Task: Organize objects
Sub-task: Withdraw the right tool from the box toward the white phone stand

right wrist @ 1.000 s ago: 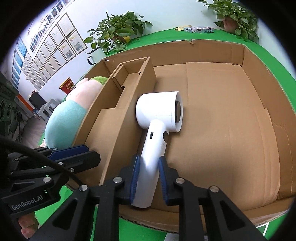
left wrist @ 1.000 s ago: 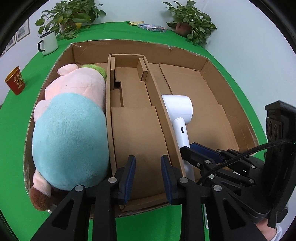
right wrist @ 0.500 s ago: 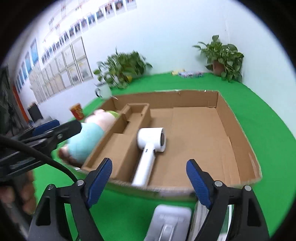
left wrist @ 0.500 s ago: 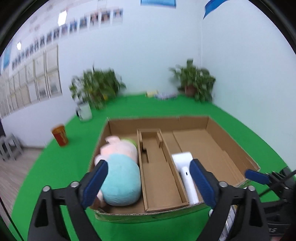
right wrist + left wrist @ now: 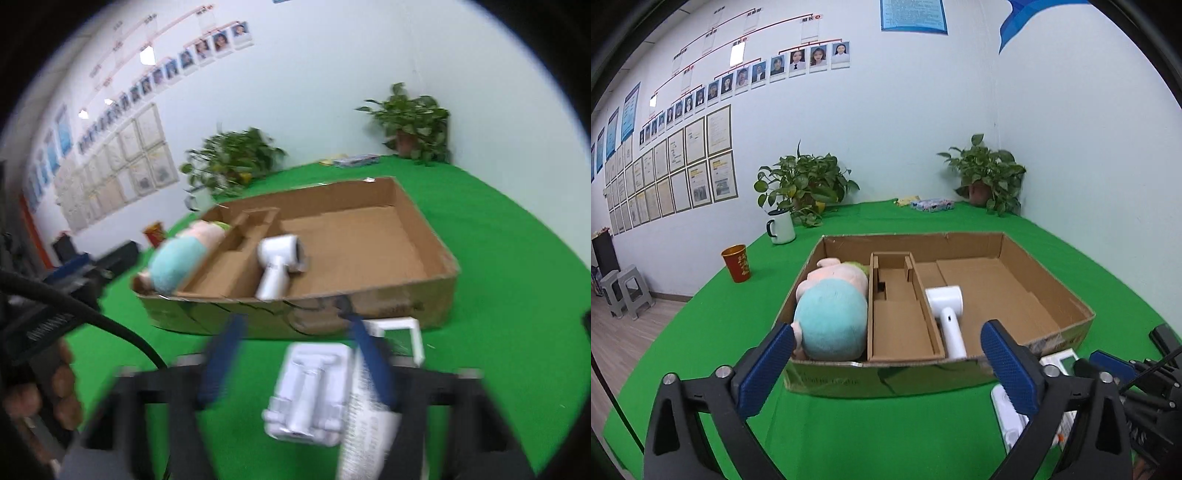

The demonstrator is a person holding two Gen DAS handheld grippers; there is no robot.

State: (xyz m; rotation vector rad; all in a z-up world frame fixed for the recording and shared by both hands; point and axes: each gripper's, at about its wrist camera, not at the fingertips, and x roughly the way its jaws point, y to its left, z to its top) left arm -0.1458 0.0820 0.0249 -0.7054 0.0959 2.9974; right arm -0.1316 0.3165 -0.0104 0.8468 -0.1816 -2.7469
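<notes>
A shallow cardboard box [image 5: 886,376] [image 5: 424,295] sits on the green table. A pink and teal plush toy [image 5: 831,314] [image 5: 177,258] lies in its left compartment. A white hair dryer [image 5: 947,314] [image 5: 275,266] lies beside the divider insert. My left gripper [image 5: 886,373] is open and empty, held back in front of the box. My right gripper [image 5: 295,362] is open and empty, above a white moulded tray [image 5: 306,395] that lies outside the box. The right wrist view is blurred.
A white box with a green screen [image 5: 400,336] and a paper booklet [image 5: 365,424] lie by the tray. A red cup [image 5: 737,263], a white mug [image 5: 781,230] and two potted plants [image 5: 805,184] [image 5: 990,177] stand farther back.
My right gripper let go of the hair dryer and opened. Both grippers opened wide and pulled back and up out of the box. The hair dryer stays in the box.
</notes>
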